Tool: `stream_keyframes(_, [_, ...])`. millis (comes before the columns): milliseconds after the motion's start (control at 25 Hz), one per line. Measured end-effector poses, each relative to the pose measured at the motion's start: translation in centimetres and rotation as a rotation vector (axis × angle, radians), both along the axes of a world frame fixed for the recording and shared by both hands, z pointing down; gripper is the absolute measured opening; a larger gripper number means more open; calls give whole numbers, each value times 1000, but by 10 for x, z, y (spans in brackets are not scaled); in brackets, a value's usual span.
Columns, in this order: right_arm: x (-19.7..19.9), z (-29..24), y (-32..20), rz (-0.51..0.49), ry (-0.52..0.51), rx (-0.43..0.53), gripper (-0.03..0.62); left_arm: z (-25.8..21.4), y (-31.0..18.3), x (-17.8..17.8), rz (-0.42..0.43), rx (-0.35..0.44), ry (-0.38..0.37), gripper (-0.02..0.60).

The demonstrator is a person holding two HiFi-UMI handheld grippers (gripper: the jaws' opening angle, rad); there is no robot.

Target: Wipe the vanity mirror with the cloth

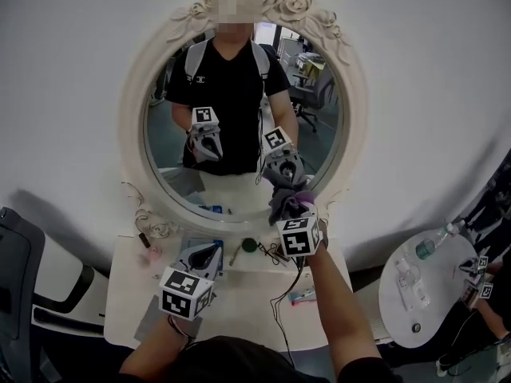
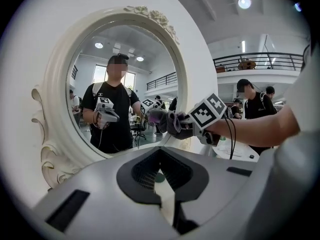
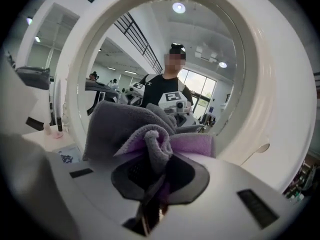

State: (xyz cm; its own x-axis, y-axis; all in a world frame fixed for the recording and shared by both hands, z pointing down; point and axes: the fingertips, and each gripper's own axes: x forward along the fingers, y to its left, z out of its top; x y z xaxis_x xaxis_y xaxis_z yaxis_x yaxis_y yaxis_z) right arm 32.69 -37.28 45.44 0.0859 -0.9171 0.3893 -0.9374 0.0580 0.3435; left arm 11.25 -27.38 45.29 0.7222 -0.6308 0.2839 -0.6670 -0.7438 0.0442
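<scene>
An oval vanity mirror in an ornate white frame stands at the back of a white vanity table. My right gripper is shut on a bunched grey and purple cloth, which it holds against the lower right of the glass. In the right gripper view the cloth spills out of the jaws in front of the mirror. My left gripper hangs low over the table with nothing in it, jaws together. From there I see the cloth at the mirror.
Small items lie along the table's back edge: a green round object, a pink bottle and a black cable. A round white side table with a bottle stands at the right. A dark chair is at the left.
</scene>
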Motion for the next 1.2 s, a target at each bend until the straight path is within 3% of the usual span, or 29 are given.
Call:
stream_keyframes(200, [-51, -72, 11, -101, -29, 201, 46, -2, 1, -13, -28, -6, 7, 0])
stream_keyframes(400, [-120, -209, 16, -267, -40, 507, 46, -7, 0, -44, -98, 4, 21, 0])
stream_keyframes(560, [-173, -308, 9, -379, 9, 663, 46, -6, -1, -72, -169, -2, 41, 0])
stream_keyframes(880, [-225, -391, -36, -395, 2, 740, 46, -4, 3, -118, -284, 0, 49, 0])
stream_keyframes(1000, [-238, -391, -37, -382, 72, 777, 46, 2, 4, -133, -309, -15, 40, 0])
stream_keyframes(1200, [-268, -361, -41, -446, 124, 748, 46, 11, 0, -143, -319, -41, 27, 0])
